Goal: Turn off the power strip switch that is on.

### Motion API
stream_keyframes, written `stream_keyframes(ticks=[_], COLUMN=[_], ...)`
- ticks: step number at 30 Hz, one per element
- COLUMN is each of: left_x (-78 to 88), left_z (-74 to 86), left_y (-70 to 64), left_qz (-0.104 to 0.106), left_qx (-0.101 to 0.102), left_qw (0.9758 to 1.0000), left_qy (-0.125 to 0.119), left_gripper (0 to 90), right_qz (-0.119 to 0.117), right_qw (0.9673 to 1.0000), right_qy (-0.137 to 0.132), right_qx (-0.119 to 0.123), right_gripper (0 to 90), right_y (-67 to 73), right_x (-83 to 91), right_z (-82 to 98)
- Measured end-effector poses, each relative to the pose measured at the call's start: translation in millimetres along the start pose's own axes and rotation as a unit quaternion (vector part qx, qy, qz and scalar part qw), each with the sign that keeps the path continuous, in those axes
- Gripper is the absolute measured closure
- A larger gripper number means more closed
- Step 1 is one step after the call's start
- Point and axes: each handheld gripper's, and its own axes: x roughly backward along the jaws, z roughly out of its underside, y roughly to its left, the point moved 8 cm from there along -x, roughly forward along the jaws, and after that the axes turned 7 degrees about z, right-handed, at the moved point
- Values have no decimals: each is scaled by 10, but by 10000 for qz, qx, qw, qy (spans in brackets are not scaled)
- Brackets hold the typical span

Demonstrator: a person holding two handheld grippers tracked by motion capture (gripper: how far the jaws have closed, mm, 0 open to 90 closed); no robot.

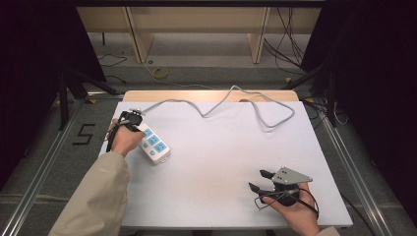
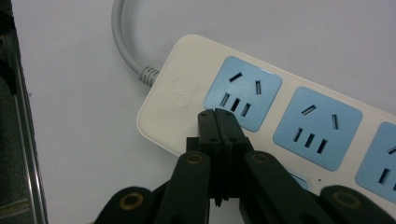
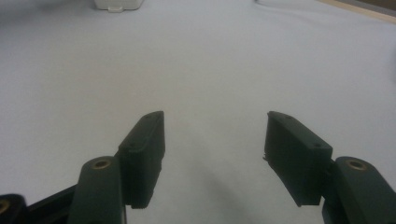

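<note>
**Strip pressed, nothing lifted**

High view: the strip is seen at the counter's left, under the left claw.

Left gripper view: clenched jaws are pressed beside the first socket; nothing is gripped.

Right gripper view: the right claw is spread, idle. Progress cannot be judged.

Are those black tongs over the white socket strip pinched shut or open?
Shut. The left tongs have both tips pressed flat together, no gap, over the power strip, holding nothing.
</note>
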Motion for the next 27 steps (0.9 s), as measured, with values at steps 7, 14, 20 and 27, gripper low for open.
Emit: stream_keyframes(ticks=[7,14,20,27], left_x=[-2,-3,-8,-8], left_z=[1,4,13,14], left_y=[-6,-9,-26,-26], left_qz=[-28,-58,-78,-71], left_qx=[-27,-56,-83,-84], left_qw=[10000,10000,9999,9999], left_qy=[17,29,78,60], left_gripper=[899,899,899,899], right_qz=[4,3,2,3], right_qw=[10000,10000,10000,10000], right_qy=[-2,-2,-5,-7], right_qx=[2,2,10,17], right_gripper=[392,392,392,392], right_y=[5,4,6,9], right_x=[-1,0,0,0], right_z=[-2,-1,-2,-4])
